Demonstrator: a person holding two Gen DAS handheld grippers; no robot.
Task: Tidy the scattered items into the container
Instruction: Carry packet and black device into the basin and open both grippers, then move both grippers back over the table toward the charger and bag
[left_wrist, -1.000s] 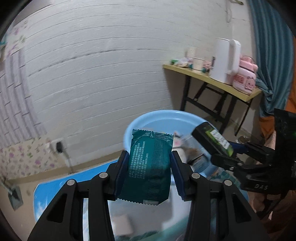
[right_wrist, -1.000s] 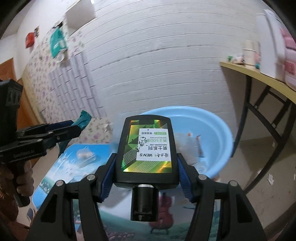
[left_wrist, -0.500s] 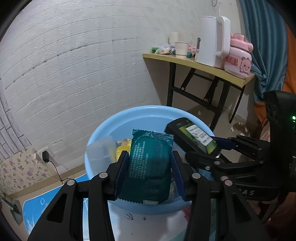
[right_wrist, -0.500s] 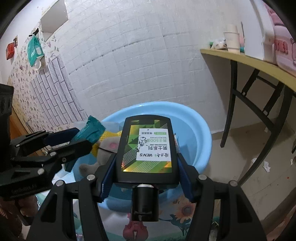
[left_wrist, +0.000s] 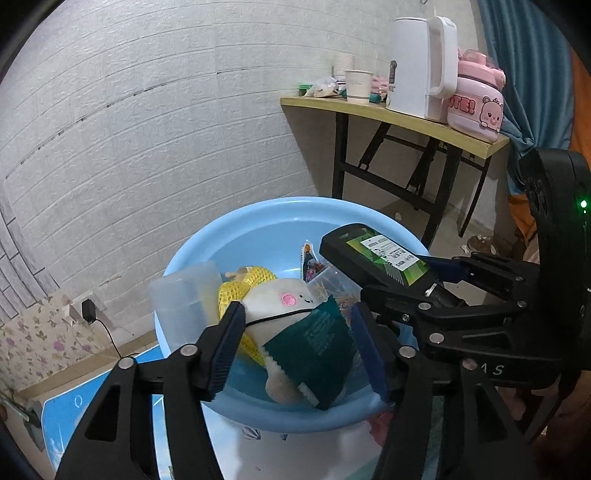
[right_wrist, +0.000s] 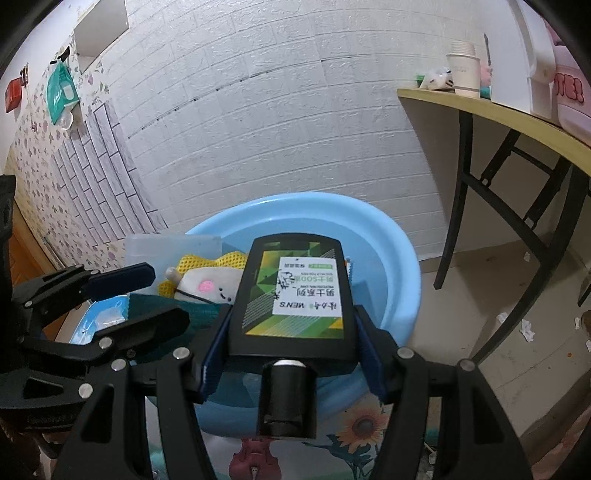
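While both grippers hang over the basin, this is what shows:

Left gripper: its jaws are wide apart. The green packet sits tilted between them. It may touch the right finger, but I cannot tell for sure.
Packet: it is over the basin, on top of the plush toy.
Right gripper: its jaws squeeze a black bottle by its sides. The cap points back at the camera.
Bottle: it is held above the basin, just beside the left gripper.
Basin: it is light blue and round. It stands on a mat with a sunflower picture, near the white wall.
In the basin: a white plush toy with pink cheeks, a yellow net, a clear box and a small snack bag.
Side table: it holds a white kettle, paper cups and a pink pot.
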